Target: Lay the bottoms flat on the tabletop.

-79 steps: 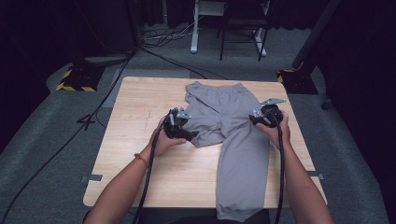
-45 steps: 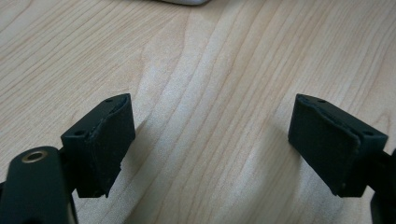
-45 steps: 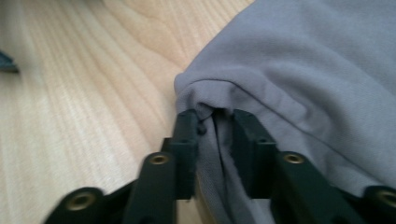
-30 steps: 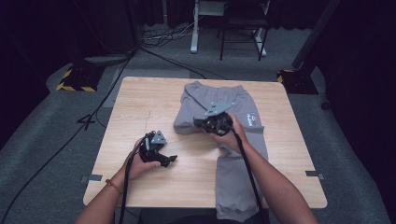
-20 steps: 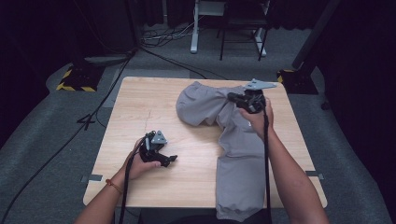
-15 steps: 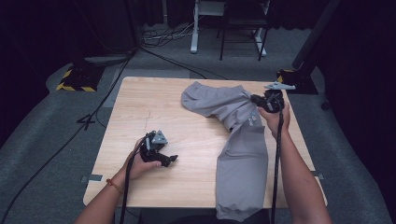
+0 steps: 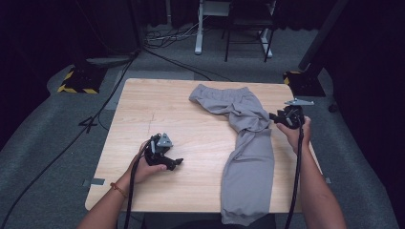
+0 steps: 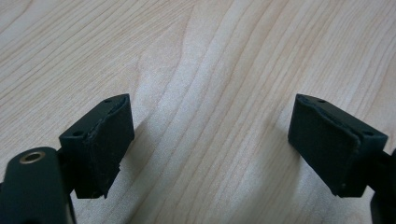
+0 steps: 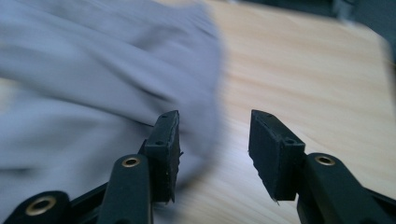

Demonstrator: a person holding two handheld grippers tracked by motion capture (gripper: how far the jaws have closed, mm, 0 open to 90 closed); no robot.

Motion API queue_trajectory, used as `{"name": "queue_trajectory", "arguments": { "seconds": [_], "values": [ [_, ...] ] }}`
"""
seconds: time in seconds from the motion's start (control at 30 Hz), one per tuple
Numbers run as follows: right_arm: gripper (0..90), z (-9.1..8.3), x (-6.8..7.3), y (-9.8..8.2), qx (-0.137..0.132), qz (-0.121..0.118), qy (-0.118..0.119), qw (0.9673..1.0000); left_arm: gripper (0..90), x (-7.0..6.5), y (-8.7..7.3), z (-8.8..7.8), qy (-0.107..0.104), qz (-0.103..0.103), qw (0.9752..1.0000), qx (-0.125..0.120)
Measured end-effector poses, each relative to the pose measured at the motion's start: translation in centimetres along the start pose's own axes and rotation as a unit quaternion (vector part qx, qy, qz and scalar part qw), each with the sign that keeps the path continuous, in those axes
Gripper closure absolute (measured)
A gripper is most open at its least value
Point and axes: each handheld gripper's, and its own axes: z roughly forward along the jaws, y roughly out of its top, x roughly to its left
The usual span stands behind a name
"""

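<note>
- Soft, light grey trousers (image 7: 248, 143) lay limp along the worktop's (image 7: 191, 95) right edge; the waistband offered the firmest hold.
- Right tool (image 7: 281, 117), jaws just opened, gripped nothing.
- Left tool (image 7: 173, 162) rested wide, empty.

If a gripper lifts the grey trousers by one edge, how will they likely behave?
The trousers would probably go limp and drape: they lie creased and bunched near the waistband. They look like thin cloth, so likely light. One leg already hangs over the table edge, so a tug may well slide them across the smooth wood.
</note>
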Motion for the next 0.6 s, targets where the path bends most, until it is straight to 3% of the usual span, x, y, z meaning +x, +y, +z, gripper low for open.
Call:
{"name": "queue_trajectory", "arguments": {
  "seconds": [0.03, 0.07, 0.13, 0.23, 0.33, 0.37, 0.4, 0.47, 0.53, 0.6],
  "values": [
    [52.8, -0.4, 2.3, 0.8, -0.012, -0.034, 0.050, 0.9981, 15.0, 0.0, 0.0, 0.0, 0.001, -0.001, 1.0000, 0.000],
    [52.8, -0.4, 2.3, 0.8, -0.012, -0.034, 0.050, 0.9981, 15.0, 0.0, 0.0, 0.0, 0.001, -0.002, 1.0000, 0.000],
    [52.3, -0.2, 5.2, 1.4, -0.007, -0.077, 0.122, 0.9895, 15.0, -0.1, 0.0, 0.0, 0.001, -0.001, 1.0000, 0.000],
    [51.0, 0.9, 9.2, 1.8, 0.023, -0.151, 0.157, 0.9758, 15.0, -0.1, 0.0, 0.0, 0.003, -0.002, 1.0000, 0.001],
    [48.0, 3.1, 11.0, 1.4, 0.062, -0.181, 0.146, 0.9705, 15.0, -0.1, 0.0, 0.0, 0.002, -0.002, 1.0000, 0.000],
    [49.3, 3.8, 11.3, 1.2, 0.079, -0.193, 0.128, 0.9696, 15.0, -0.1, 0.0, 0.0, 0.003, -0.002, 1.0000, 0.000],
    [61.1, 5.0, 11.4, 0.8, 0.103, -0.202, 0.089, 0.9698, 15.0, -0.2, 0.0, 0.0, 0.002, -0.002, 1.0000, 0.000],
    [66.3, 5.2, 11.2, 0.8, 0.103, -0.194, 0.087, 0.9717, 15.0, -0.1, 0.0, 0.0, 0.003, -0.001, 1.0000, 0.000],
    [82.4, 5.1, 10.3, 1.0, 0.093, -0.172, 0.084, 0.9771, 15.0, -0.1, 0.0, 0.0, 0.002, -0.002, 1.0000, 0.000],
    [84.5, 4.8, 10.1, 1.2, 0.083, -0.165, 0.087, 0.9789, 15.0, -0.2, 0.0, 0.0, 0.002, -0.002, 1.0000, 0.000]
  ]
}}
